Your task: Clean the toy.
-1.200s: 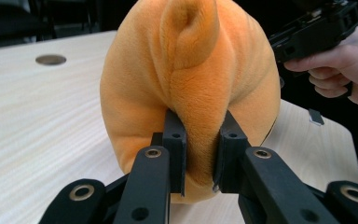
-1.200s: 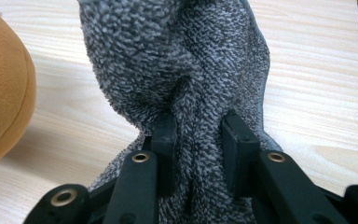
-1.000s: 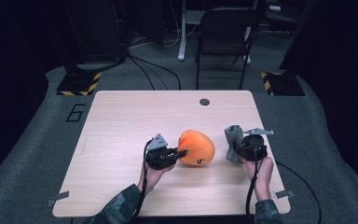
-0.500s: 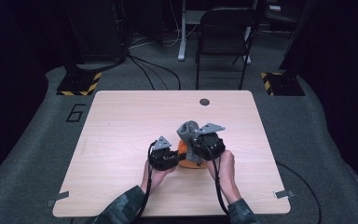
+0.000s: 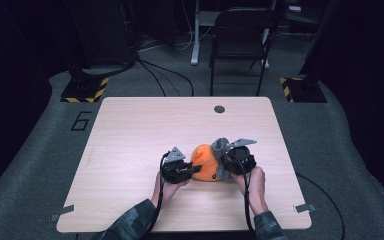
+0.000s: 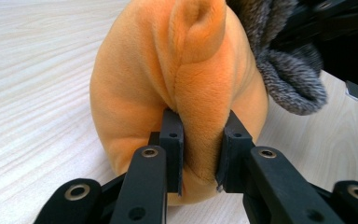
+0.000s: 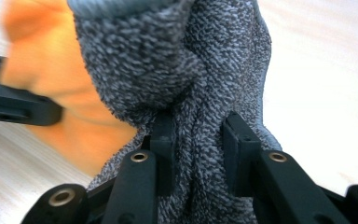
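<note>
Orange and soft, the plush toy lies on the wooden table, nearer the person's edge than the middle. It is the landmark for everything else. Its long side runs across the table, from the person's left to right, and its small pointed tip sticks up in the left gripper view.

To the left of the toy is the left gripper. Its two black jaws are squeezed tight on a fold of the toy's orange fur, as the left gripper view shows.

Right of the toy, and touching it, is a grey fuzzy cloth. In the right gripper view the cloth stands in front of the toy and hides much of it. The right gripper is just right of the toy. Its jaws pinch a bunched part of the grey cloth.

Behind the toy, near the far edge of the table, is a small dark round hole. Farther behind, on the floor, stands a black chair.
</note>
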The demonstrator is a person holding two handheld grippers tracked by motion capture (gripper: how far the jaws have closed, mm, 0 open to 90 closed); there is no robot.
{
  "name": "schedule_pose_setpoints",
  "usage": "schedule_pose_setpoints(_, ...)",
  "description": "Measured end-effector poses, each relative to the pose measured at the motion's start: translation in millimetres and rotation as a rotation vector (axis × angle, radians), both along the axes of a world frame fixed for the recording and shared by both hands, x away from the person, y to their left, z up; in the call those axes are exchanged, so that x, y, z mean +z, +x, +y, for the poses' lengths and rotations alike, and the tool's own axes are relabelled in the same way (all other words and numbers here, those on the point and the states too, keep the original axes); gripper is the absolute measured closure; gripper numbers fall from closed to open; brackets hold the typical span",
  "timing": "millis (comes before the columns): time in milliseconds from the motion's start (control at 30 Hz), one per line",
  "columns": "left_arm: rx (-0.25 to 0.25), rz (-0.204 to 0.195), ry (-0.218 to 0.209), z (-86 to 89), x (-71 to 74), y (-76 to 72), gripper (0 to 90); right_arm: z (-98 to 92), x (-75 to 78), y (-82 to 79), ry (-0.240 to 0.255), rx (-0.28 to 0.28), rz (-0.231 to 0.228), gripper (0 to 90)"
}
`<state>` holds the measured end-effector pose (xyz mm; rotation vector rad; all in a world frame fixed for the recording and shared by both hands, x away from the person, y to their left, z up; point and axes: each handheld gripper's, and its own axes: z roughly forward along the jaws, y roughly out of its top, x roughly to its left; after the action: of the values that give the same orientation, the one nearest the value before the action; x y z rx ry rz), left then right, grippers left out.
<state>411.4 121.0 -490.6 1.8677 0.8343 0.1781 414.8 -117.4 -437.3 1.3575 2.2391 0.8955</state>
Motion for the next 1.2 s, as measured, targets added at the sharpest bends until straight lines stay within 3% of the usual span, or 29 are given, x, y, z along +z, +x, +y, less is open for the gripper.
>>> schedule_pose_setpoints(67, -0.003, -0.003, 0.004, -0.7, -0.3, -1.0, 75.2, -6.5, -5.5, 3.7, 0.004, -0.01, 0.016, 68.6)
schedule_pose_setpoints(167, -0.006, 0.0, -0.001, -0.1, -0.7, -0.8, 75.2, -13.0, -13.2, 6.8, -0.041, -0.037, 0.033, 68.6)
schedule_pose_setpoints(267, -0.014, -0.004, 0.0, 0.9, -0.9, 0.0, 75.2, -19.4, -24.9, 12.4, -0.053, -0.056, 0.066, 68.6)
schedule_pose_setpoints(333, -0.019, -0.003, 0.0, 1.3, -1.0, 0.4, 75.2, -22.1, -34.4, 15.4, -0.06, -0.055, 0.09, 68.6)
schedule_pose_setpoints(400, -0.017, -0.002, -0.003, 2.0, -1.0, 1.0, 75.2, -22.3, -46.1, 18.8, -0.112, -0.058, 0.138, 68.4)
schedule_pose_setpoints(500, -0.018, 0.003, -0.008, 3.0, -0.9, 0.9, 75.2, -22.8, -54.2, 21.2, -0.106, -0.061, 0.178, 68.5)
schedule_pose_setpoints(633, -0.017, 0.0, -0.009, 4.1, -1.2, 0.8, 75.0, -29.3, -37.6, 19.2, -0.096, -0.069, 0.126, 68.9)
schedule_pose_setpoints(667, -0.02, -0.002, -0.007, 3.9, -1.1, 1.0, 75.0, -31.8, -30.3, 17.5, -0.077, -0.079, 0.113, 69.0)
schedule_pose_setpoints(767, -0.024, -0.008, -0.002, 4.1, -0.9, 1.5, 75.0, -36.3, -0.6, 10.1, 0.019, -0.066, 0.017, 69.0)
schedule_pose_setpoints(833, -0.022, -0.011, 0.002, 3.9, -0.9, 1.0, 74.9, -29.6, 15.7, 2.6, 0.055, -0.046, -0.036, 69.0)
schedule_pose_setpoints(933, -0.02, -0.019, 0.009, 1.7, -0.2, -1.1, 74.9, -6.8, 33.2, -8.5, 0.06, 0.04, -0.12, 68.7)
schedule_pose_setpoints(1067, -0.025, -0.039, 0.031, 0.3, 0.6, -3.3, 74.9, 28.3, 36.1, -14.8, 0.022, 0.134, -0.158, 68.4)
schedule_pose_setpoints(1200, -0.027, -0.039, 0.037, 1.6, -0.2, -2.4, 74.9, 40.2, 24.8, -11.8, -0.01, 0.137, -0.154, 68.7)
